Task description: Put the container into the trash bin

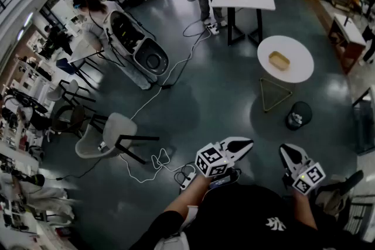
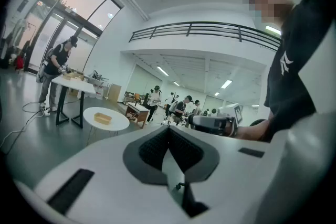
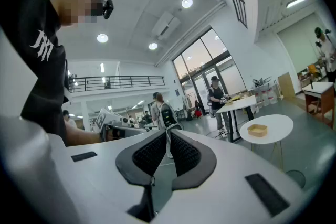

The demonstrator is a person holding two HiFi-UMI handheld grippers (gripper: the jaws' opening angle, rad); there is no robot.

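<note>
The tan container point(image 1: 279, 60) lies flat on the round white table point(image 1: 300, 69), long axis running 10 to 4 o'clock in the head view, well apart from both fully closed, empty grippers: 1 o'clock of the left gripper point(image 1: 248, 143), 12 o'clock of the right gripper point(image 1: 285, 150).

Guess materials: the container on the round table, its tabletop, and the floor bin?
Container: tan and matte, probably paper pulp or kraft board, though plastic is possible. Round table: smooth white top, likely laminate, on thin wire-like legs, probably metal. Trash bin: dark, too small to tell plastic from metal.
</note>
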